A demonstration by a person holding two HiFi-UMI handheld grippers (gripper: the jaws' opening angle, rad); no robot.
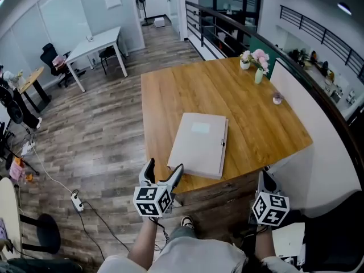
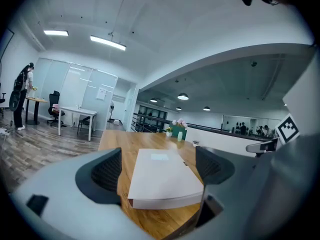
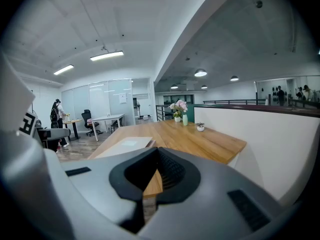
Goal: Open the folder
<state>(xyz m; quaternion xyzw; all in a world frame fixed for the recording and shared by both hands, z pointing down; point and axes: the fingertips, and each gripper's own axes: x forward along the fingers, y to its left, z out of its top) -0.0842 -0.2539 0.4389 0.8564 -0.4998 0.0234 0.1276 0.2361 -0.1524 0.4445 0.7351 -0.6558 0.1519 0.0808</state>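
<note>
The folder [image 1: 199, 145] lies flat and closed on the wooden table [image 1: 256, 112], close to the table's near edge. That edge is the side where both grippers hang.

The left gripper [image 1: 163, 174] is the nearer of the 2. Its jaws are spread wide with nothing between the pads. In the left gripper view the folder sits straight ahead of them, framed in the gap. Its near short end faces the jaws, and its long axis runs away from them, tilted a little to the right. The tips sit by the folder's near left corner, and no contact shows.

The right gripper [image 3: 157, 151] has its jaws closed tip to tip on nothing, with only a sliver of table edge showing through the slit below. It hangs off the table's near edge. From its jaws the folder lies ahead and well to the left.

A small dark fitting [image 1: 223, 144] sits midway along the folder's right long edge. It may be a clasp, but it is too small to be sure. If so, the cover lifts from that side. The coming move would then depend on reaching that right edge, which lies between the 2 grippers and to the right of the left jaws. The right gripper would have to part its jaws first.
</note>
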